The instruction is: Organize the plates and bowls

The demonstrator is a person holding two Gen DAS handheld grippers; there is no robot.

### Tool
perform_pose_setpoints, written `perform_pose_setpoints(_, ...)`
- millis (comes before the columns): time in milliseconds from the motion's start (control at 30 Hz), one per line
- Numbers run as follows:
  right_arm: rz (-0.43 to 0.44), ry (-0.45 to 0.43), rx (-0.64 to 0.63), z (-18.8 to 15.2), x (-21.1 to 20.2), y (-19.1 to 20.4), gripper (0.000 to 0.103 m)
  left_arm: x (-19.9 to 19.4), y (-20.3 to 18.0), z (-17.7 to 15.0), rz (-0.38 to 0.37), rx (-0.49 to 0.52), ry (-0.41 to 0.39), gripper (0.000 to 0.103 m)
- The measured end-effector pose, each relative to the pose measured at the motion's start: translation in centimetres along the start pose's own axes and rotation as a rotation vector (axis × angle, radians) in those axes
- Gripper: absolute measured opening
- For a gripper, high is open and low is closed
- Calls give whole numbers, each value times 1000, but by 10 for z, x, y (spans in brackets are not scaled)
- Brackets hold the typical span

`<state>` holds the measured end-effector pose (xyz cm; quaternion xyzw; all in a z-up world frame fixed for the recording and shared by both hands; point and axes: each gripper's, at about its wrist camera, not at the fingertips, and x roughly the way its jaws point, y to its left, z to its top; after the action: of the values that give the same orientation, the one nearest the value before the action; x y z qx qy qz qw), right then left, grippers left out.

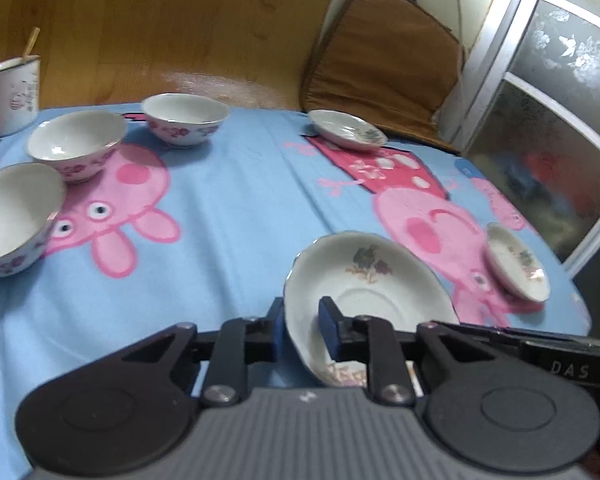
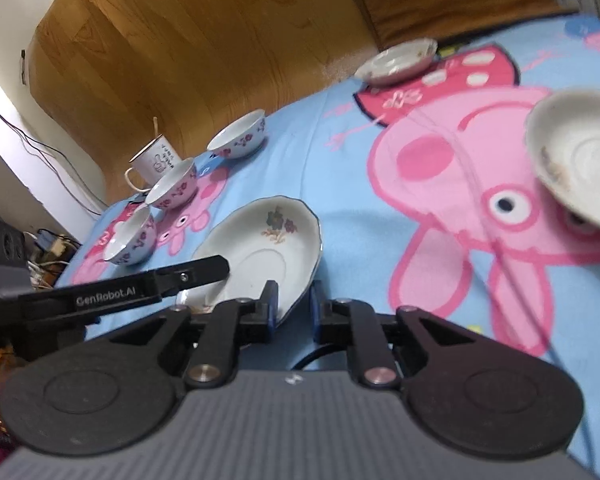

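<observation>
A white plate with a flower print (image 1: 380,280) lies on the blue cartoon tablecloth (image 1: 228,220), tilted. My left gripper (image 1: 302,312) is shut on its left rim. In the right wrist view the same plate (image 2: 260,240) has one of the left gripper's fingers (image 2: 204,270) lying over it. My right gripper (image 2: 294,300) stands at the plate's near right rim. The rim sits in the narrow gap between its pads, with cloth showing beside it. Three flowered bowls (image 1: 180,120) (image 1: 76,144) (image 1: 12,216) stand at the left. Two smaller plates (image 1: 348,128) (image 1: 518,264) lie at the far side and at the right.
A white mug (image 1: 10,92) with a stick in it stands at the far left corner. A brown chair cushion (image 1: 384,68) stands behind the table. A frosted glass door (image 1: 548,128) is at the right, past the table's edge. Cables and clutter (image 2: 48,248) lie beside the table.
</observation>
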<state>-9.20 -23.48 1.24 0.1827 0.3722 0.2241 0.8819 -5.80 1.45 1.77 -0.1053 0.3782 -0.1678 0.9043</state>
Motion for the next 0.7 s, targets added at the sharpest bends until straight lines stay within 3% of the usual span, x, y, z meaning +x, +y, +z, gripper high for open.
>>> perform_pose_setpoints(167, -118, -160, -17, 6, -28, -12, 14, 15, -40, 20, -79, 83, -3, 18)
perform_pose_setpoints(400, -311, -320, 9, 14, -67, -55, 14, 68, -117, 50, -194, 193, 26, 18)
perform_pose_setpoints(533, -404, -368, 26, 18, -79, -81, 14, 99, -149, 54, -225, 213, 63, 19)
perform_pose_setpoints(700, -451, -365, 39, 16, -73, -101, 15, 124, -164, 50, -207, 224, 93, 19)
